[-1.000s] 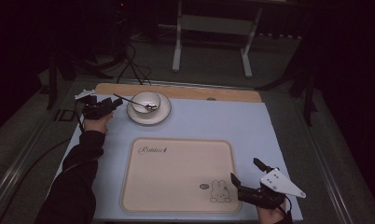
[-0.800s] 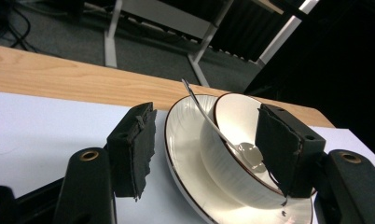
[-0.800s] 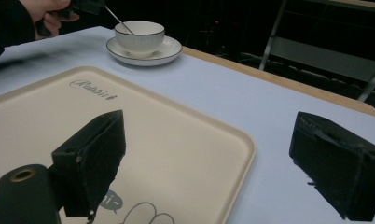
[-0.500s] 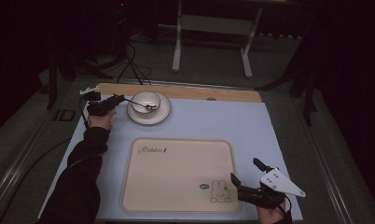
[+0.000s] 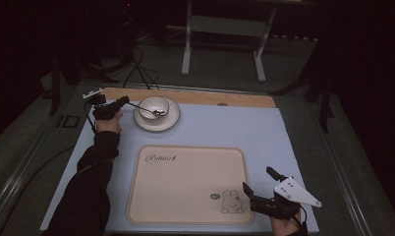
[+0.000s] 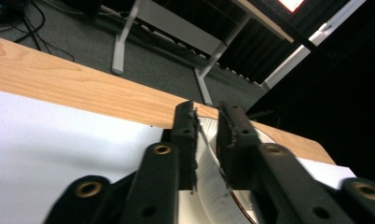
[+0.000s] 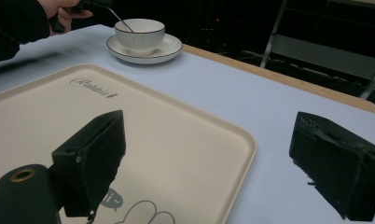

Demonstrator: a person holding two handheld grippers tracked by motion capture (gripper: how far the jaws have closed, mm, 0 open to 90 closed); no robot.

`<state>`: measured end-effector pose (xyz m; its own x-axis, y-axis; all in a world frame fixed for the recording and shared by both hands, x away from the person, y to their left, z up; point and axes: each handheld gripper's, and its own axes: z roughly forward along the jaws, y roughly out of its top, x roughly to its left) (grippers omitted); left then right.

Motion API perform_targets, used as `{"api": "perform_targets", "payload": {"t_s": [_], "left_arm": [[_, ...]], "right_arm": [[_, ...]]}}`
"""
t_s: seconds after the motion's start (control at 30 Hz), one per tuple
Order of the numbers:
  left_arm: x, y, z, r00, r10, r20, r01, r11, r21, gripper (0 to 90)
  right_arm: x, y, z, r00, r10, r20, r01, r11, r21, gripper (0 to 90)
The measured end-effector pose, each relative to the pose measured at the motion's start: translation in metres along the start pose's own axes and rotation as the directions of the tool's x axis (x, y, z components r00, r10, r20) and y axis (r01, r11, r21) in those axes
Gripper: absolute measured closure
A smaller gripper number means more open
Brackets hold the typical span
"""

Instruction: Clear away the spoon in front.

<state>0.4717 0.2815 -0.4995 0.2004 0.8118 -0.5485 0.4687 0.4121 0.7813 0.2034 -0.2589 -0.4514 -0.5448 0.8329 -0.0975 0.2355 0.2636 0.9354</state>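
Note:
A white cup stands on a saucer at the table's far left, with a metal spoon resting in it. My left gripper points at the cup from the left. Its jaws have just been closing and now stand narrow around the spoon handle, which lies against one pad with a gap beside it. From the right gripper view the cup and spoon sit far off. My right gripper rests open and empty over the near right corner of the beige rabbit tray.
A pale blue mat covers the table, with a wooden strip along its far edge. Beyond the table stand metal frame legs, and cables lie on the floor. The tray holds nothing.
The left gripper has shifted right toward the cup, and its jaws have narrowed around the spoon handle. The right gripper has stayed where it was.

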Motion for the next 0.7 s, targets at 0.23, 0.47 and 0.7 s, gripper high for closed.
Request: {"api": "perform_targets", "payload": {"t_s": [0.23, 0.47, 0.7], "left_arm": [[-0.007, 0.003, -0.004, 0.9998, 0.020, 0.005, -0.020, 0.9996, -0.021, 86.3], [-0.017, 0.008, -0.006, 0.9985, 0.049, 0.027, -0.048, 0.9987, -0.018, 89.1], [-0.028, 0.011, -0.007, 0.9964, 0.083, 0.017, -0.082, 0.9964, -0.019, 89.9]], "right_arm": [[0.000, 0.000, 0.000, 1.0000, -0.001, 0.000, 0.001, 1.0000, 0.001, 10.6], [0.001, 0.000, 0.000, 1.0000, -0.003, -0.001, 0.003, 1.0000, 0.000, 10.6], [0.001, 0.000, 0.000, 1.0000, -0.005, -0.001, 0.005, 1.0000, -0.001, 10.6]]}}
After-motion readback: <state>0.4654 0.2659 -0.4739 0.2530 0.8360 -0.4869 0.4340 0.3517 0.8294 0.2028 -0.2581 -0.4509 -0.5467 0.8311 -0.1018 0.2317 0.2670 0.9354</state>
